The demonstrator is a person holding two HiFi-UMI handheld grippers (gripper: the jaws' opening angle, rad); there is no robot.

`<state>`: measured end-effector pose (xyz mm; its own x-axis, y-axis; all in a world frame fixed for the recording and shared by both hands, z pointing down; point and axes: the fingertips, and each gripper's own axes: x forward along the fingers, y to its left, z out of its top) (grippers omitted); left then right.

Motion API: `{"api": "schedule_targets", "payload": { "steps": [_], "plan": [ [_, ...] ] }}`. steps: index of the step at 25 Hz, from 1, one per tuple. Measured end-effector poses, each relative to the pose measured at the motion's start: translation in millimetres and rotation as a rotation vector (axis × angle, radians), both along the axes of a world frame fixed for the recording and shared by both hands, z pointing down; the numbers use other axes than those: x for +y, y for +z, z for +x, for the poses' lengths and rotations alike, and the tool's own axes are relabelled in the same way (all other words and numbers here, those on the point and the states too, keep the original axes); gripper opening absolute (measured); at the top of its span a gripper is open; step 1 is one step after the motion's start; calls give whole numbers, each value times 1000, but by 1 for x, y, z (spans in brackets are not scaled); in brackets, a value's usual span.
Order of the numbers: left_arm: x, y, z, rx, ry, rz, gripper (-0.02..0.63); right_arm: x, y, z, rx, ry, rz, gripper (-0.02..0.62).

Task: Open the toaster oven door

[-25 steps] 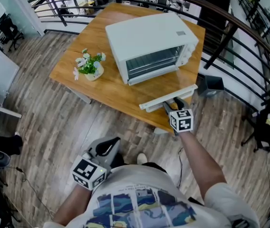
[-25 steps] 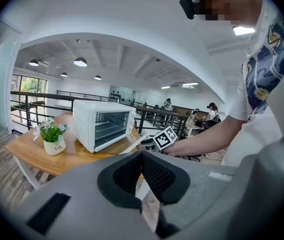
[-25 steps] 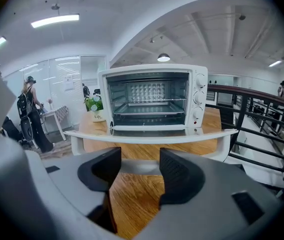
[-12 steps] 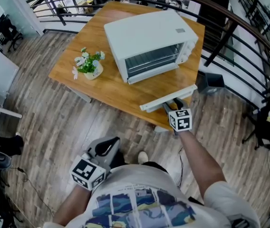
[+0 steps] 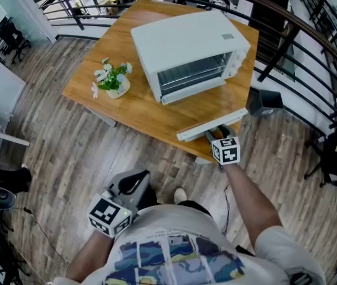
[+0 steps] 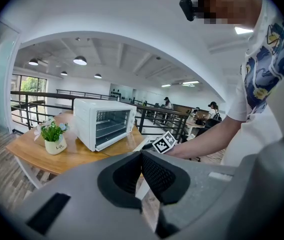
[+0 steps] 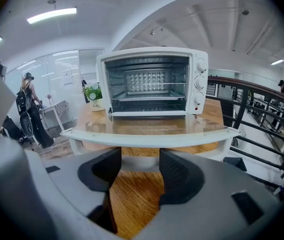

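Note:
The white toaster oven (image 5: 186,46) stands on the wooden table (image 5: 127,108). Its door (image 5: 213,125) hangs open and lies flat, reaching out over the table's near edge. In the right gripper view the oven's cavity (image 7: 149,84) is open to sight, and the door's white front bar (image 7: 152,138) runs just above the jaws. My right gripper (image 5: 217,133) is at that bar, open (image 7: 140,158), with its pads apart and pressing on nothing. My left gripper (image 5: 134,181) is held low near the person's body, away from the table, with its jaws shut (image 6: 141,155).
A small potted plant (image 5: 114,83) sits on the table left of the oven. A black railing (image 5: 287,22) curves behind and to the right of the table, with a dark box (image 5: 264,103) on the floor by it. A person (image 7: 26,109) stands far left in the right gripper view.

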<state>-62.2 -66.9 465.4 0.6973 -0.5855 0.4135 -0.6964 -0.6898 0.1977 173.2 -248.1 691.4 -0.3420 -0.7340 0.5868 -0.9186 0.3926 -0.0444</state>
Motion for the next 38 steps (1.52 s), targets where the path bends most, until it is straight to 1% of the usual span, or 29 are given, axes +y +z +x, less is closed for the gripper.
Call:
{"api": "schedule_targets", "payload": {
  "steps": [7, 15, 18, 32, 38],
  "plan": [
    [-4, 3, 0, -9, -4, -4, 3, -1, 15, 1, 0, -5, -4, 238],
    [-9, 4, 0, -7, -14, -11, 3, 3, 35, 3, 15, -12, -47, 241],
    [-10, 5, 1, -7, -15, -9, 3, 5, 40, 6, 16, -12, -49, 239],
    [-19, 5, 10, -7, -3, -10, 3, 3, 41, 6, 16, -19, -45, 236],
    [-20, 6, 10, -9, -7, -9, 3, 6, 41, 6, 18, -21, -66, 236]
  ]
}}
